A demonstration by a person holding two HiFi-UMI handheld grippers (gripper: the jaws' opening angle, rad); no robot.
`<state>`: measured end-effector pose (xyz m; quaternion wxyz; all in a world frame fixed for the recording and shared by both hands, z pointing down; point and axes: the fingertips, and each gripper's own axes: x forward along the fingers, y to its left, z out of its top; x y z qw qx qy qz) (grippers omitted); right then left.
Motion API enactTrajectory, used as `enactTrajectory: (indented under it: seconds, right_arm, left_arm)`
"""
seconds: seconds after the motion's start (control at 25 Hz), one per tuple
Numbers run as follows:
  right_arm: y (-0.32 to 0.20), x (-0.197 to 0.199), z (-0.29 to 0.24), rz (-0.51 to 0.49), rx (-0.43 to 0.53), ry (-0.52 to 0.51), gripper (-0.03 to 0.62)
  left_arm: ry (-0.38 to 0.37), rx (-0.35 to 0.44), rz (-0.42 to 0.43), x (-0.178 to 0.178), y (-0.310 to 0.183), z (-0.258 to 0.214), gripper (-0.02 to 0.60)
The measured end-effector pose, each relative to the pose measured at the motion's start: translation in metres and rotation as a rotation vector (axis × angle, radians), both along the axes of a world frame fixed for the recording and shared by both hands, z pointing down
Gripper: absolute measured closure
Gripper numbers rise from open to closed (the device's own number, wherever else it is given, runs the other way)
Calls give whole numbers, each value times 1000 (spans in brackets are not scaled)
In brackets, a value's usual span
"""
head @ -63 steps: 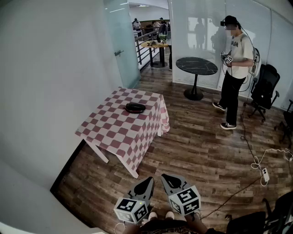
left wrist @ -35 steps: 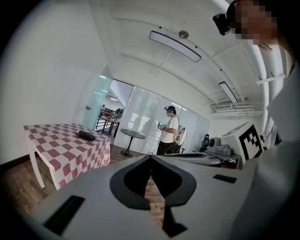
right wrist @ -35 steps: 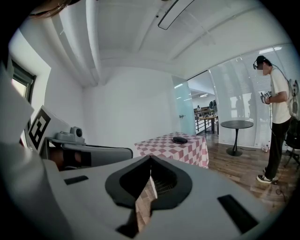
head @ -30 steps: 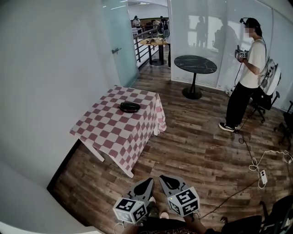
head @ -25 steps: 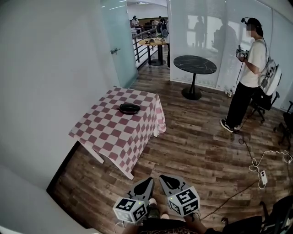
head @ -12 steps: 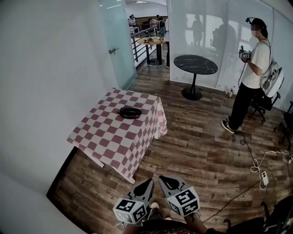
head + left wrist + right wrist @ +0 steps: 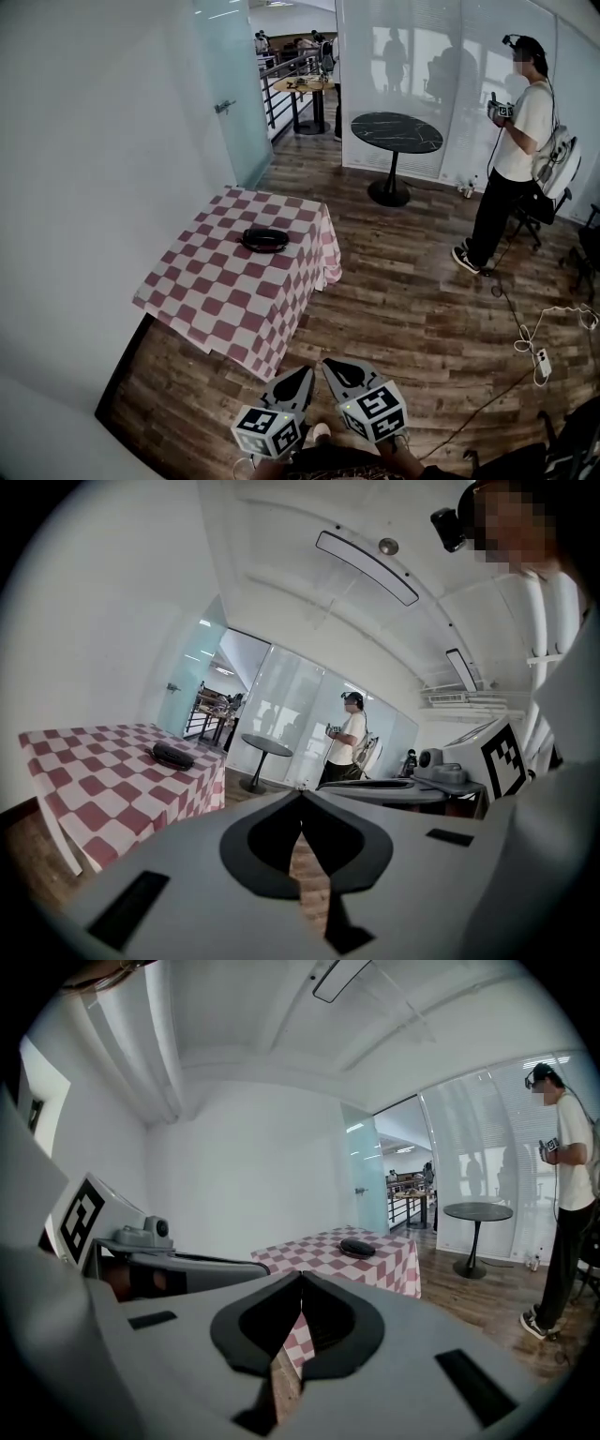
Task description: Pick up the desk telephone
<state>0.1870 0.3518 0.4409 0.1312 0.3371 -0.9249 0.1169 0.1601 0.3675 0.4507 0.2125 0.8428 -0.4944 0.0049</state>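
Note:
The desk telephone (image 7: pixel 265 239) is a flat black object lying on a table with a red-and-white checked cloth (image 7: pixel 220 305), ahead and to the left in the head view. It is small and far off in the left gripper view (image 7: pixel 173 755) and in the right gripper view (image 7: pixel 357 1247). My left gripper (image 7: pixel 307 371) and right gripper (image 7: pixel 328 364) are side by side at the bottom of the head view, over the wooden floor and well short of the table. Both are shut with nothing in them (image 7: pixel 300 792) (image 7: pixel 300 1275).
A white wall runs along the left. Behind the checked table stand a glass door (image 7: pixel 220 94) and a round black table (image 7: pixel 397 133). A person wearing a headset (image 7: pixel 514 141) stands at the right near an office chair (image 7: pixel 555 192). Cables and a power strip (image 7: pixel 542 362) lie on the floor at the right.
The checked table and the telephone have come nearer and lower in the head view. Earlier, the person at the right walked further right. Both grippers stay shut, side by side.

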Motion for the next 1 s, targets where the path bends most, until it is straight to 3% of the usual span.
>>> enactTrajectory:
  seconds: [0.4, 1.0]
  right_arm:
    - [-22, -20, 6, 34, 4, 6, 574]
    - [-52, -38, 8, -19, -4, 1, 574]
  left_arm:
    - [-3, 7, 36, -19, -25, 3, 572]
    - [3, 1, -22, -35, -55, 4, 572]
